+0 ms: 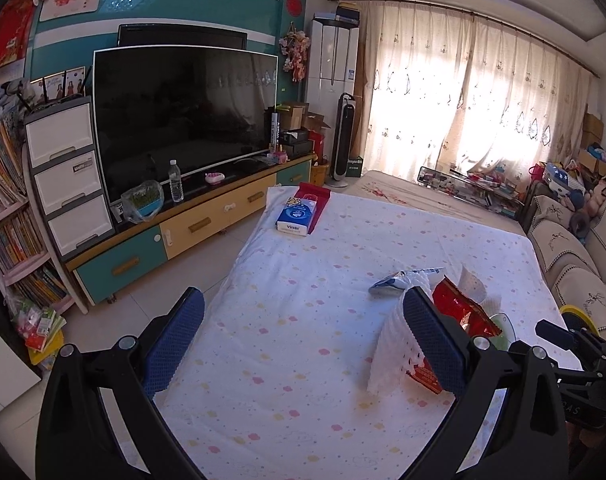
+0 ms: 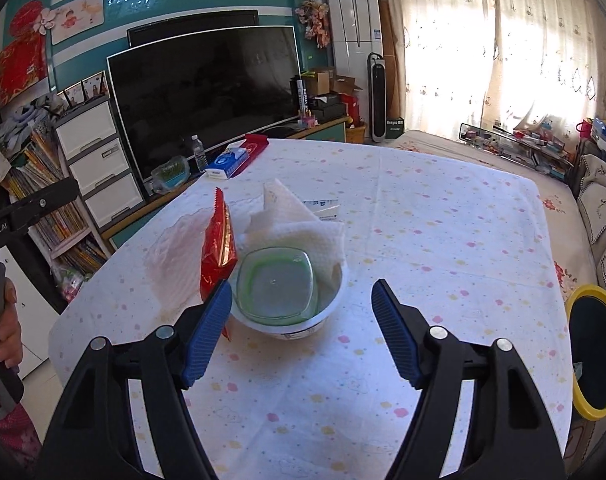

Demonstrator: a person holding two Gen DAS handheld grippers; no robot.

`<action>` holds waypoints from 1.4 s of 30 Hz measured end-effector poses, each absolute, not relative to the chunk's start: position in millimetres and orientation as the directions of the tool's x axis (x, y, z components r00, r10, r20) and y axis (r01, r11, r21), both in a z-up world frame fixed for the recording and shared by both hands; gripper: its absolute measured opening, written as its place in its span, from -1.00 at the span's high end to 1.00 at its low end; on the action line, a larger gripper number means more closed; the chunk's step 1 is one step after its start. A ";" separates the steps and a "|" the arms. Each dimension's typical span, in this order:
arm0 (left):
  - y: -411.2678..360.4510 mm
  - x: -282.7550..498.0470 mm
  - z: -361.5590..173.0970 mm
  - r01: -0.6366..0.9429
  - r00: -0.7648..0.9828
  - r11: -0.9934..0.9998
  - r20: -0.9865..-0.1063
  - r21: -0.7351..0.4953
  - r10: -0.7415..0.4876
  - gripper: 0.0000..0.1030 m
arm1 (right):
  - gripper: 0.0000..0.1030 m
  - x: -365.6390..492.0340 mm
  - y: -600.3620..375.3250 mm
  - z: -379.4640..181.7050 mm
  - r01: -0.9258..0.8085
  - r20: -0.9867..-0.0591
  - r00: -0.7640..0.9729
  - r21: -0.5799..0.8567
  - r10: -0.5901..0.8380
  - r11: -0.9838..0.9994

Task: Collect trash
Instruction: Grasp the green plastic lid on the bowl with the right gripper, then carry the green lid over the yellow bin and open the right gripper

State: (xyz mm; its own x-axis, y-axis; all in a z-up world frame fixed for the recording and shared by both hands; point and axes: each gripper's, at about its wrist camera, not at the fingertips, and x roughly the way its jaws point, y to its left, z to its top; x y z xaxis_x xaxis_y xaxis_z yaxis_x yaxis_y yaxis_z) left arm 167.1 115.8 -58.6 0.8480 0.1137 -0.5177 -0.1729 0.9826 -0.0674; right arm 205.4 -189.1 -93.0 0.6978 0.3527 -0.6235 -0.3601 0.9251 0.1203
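Observation:
A heap of trash lies on the table's dotted cloth (image 2: 443,220). It is a white bowl (image 2: 323,320) holding a clear green-rimmed tub (image 2: 277,280), a red wrapper (image 2: 219,248), crumpled paper towels (image 2: 303,228) and a small white packet (image 2: 323,208). My right gripper (image 2: 303,332) is open just short of the bowl, with its left fingertip beside the wrapper. In the left wrist view my left gripper (image 1: 303,340) is open wide. Its right finger (image 1: 435,344) stands in front of a paper towel (image 1: 391,344) and the red wrapper (image 1: 463,308). Nothing is held.
A yellow-rimmed bin (image 2: 595,352) stands off the table's right edge. A blue tissue pack (image 1: 297,216) on a red box sits at the far corner. Beyond are a TV cabinet (image 1: 207,220), drawers (image 1: 67,176) and a sofa (image 1: 575,264). A hand (image 2: 3,320) holds the left gripper's handle.

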 end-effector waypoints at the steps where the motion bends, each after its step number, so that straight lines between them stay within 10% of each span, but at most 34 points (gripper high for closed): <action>1: 116.5 168.0 -60.2 -0.173 0.847 0.983 -0.520 -0.070 0.112 -0.90 | -0.28 206.3 -186.5 -94.0 -0.362 -0.628 0.694 0.118 0.352 0.925; 42: 89.9 177.0 -73.9 -0.151 0.832 0.987 -0.548 -0.062 0.093 -0.90 | 0.07 218.5 -175.1 -93.5 -0.372 -0.620 0.689 0.142 0.376 0.917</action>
State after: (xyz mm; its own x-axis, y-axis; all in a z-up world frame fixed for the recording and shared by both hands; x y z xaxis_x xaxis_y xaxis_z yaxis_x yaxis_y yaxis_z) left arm 177.0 89.9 -73.9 0.8316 0.0928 -0.5476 -0.1511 0.9866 -0.0622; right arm 218.5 -175.1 -93.5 0.6891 0.3757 -0.6197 -0.3720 0.9172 0.1424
